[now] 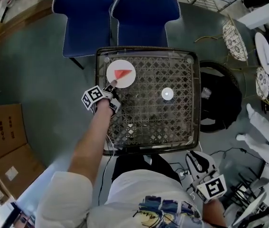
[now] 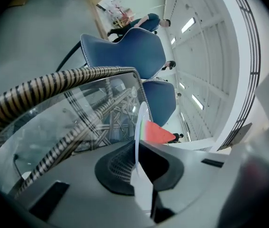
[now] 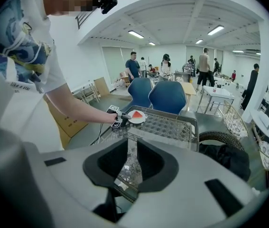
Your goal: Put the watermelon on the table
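A red wedge of watermelon (image 1: 120, 73) lies on a round white plate (image 1: 128, 80) at the far left corner of the glass-topped wicker table (image 1: 172, 122). My left gripper (image 1: 110, 86) is shut on the plate's near rim. In the left gripper view the plate (image 2: 139, 127) runs edge-on between the jaws, with the watermelon (image 2: 158, 134) just beyond them. Whether the plate rests on the glass I cannot tell. My right gripper (image 1: 197, 161) hangs off the table's near right corner beside my body, narrowly open with nothing in it. It looks across at the plate (image 3: 136, 116).
A small white disc (image 1: 167, 94) lies on the glass right of centre. Two blue chairs (image 1: 146, 8) stand behind the table. A black tyre and bag (image 1: 219, 99) sit at the right, cardboard boxes (image 1: 4, 132) at the left. Several people stand far back in the room.
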